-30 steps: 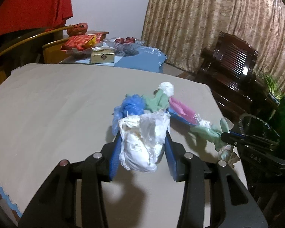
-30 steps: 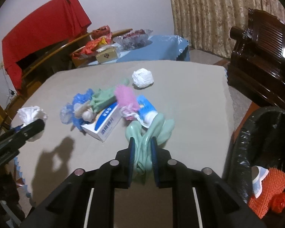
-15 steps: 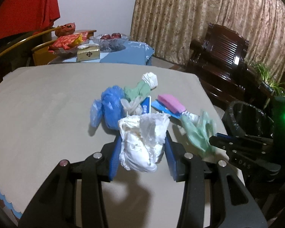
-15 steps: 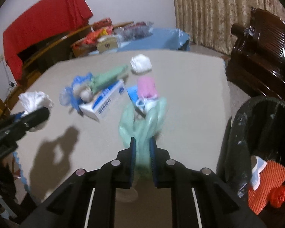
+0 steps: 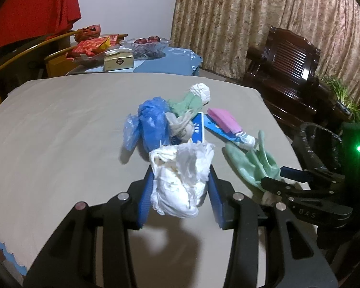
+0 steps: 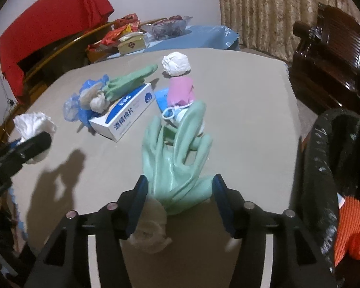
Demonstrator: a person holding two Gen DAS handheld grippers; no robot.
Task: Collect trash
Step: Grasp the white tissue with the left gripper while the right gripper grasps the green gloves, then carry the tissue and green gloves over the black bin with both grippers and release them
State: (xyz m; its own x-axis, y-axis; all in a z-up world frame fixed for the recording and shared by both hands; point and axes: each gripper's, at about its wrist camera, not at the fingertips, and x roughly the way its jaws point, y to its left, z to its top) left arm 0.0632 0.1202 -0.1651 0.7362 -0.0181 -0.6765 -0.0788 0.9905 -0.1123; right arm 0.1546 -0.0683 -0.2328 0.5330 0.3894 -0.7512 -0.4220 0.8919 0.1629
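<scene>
Since a moment ago the right claw has spread apart, releasing the pale green rubber glove, lengthwise ahead; black-lined bin lies right. Left claw clamps white crumpled tissue.

A crumpled white tissue wad sits pinched between blue gripper pads above the beige table. A pale green rubber glove lies limp, fingers pointing away, near the black-lined trash bin. Behind lie a blue plastic bag, white-and-blue carton, pink packet and white paper ball.
</scene>
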